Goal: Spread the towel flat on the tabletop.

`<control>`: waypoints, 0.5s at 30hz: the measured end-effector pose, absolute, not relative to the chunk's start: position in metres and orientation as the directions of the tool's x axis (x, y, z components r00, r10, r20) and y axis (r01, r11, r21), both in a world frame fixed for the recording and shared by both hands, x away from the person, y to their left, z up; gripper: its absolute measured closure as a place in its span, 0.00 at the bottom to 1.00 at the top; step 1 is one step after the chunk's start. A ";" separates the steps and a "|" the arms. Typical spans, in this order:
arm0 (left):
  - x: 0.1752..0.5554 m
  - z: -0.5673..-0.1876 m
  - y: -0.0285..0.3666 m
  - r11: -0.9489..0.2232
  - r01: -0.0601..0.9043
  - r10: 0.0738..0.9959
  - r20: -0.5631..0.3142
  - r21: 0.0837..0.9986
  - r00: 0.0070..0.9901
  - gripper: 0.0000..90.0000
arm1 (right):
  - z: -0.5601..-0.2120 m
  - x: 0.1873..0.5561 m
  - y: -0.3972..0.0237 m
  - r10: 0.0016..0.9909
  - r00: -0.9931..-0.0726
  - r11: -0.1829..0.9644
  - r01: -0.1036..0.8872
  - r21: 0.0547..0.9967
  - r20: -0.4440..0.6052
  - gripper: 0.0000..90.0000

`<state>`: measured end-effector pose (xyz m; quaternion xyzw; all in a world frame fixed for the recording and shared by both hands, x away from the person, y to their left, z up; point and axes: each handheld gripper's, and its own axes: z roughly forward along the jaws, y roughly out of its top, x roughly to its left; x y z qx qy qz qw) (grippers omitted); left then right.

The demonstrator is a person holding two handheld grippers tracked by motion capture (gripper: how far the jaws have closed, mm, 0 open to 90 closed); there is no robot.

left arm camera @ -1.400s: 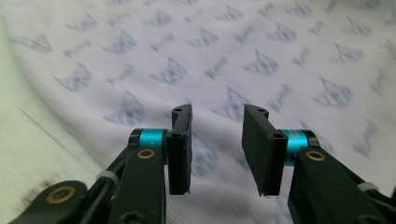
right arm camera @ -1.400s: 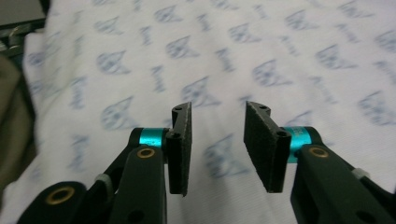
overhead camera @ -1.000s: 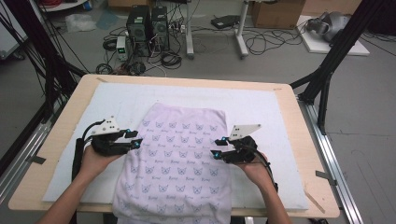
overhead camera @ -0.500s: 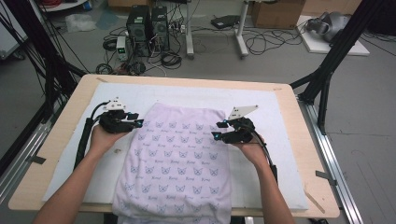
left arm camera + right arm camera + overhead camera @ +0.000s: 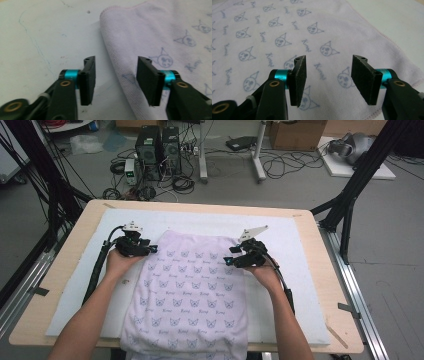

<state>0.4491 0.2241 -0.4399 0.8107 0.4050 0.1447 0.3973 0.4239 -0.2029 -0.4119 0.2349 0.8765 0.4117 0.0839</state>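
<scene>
Both tongs, left tongs (image 5: 153, 248) and right tongs (image 5: 229, 260), are black with 2 flat pads, teal collars, seemingly brass screws, trailing black cables.

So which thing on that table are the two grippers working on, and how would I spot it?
Look at the wooden table with the white mat spread over it. In the middle of the mat lies a pale lilac towel, its near end hanging over the table's front edge. Its small blue cat-face print sets it apart from the plain white mat.
</scene>
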 end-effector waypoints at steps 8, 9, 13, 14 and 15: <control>0.441 -0.427 0.212 -0.298 0.499 0.767 -0.107 0.814 0.632 0.97 | -0.410 0.422 -0.206 0.478 -0.876 0.542 0.346 0.766 0.057 0.51; 0.439 -0.425 0.209 -0.294 0.492 0.755 -0.116 0.819 0.645 0.97 | -0.409 0.422 -0.207 0.481 -0.874 0.539 0.351 0.766 0.062 0.51; 0.424 -0.422 0.184 -0.365 0.442 0.646 -0.119 0.819 0.754 0.97 | -0.408 0.422 -0.211 0.484 -0.873 0.534 0.348 0.770 0.059 0.51; 0.418 -0.421 0.174 -0.421 0.411 0.587 -0.103 0.809 0.803 0.96 | -0.408 0.422 -0.211 0.482 -0.874 0.537 0.346 0.770 0.057 0.51; 0.411 -0.420 0.165 -0.469 0.377 0.544 -0.075 0.799 0.835 0.90 | -0.408 0.421 -0.211 0.483 -0.874 0.536 0.347 0.770 0.057 0.51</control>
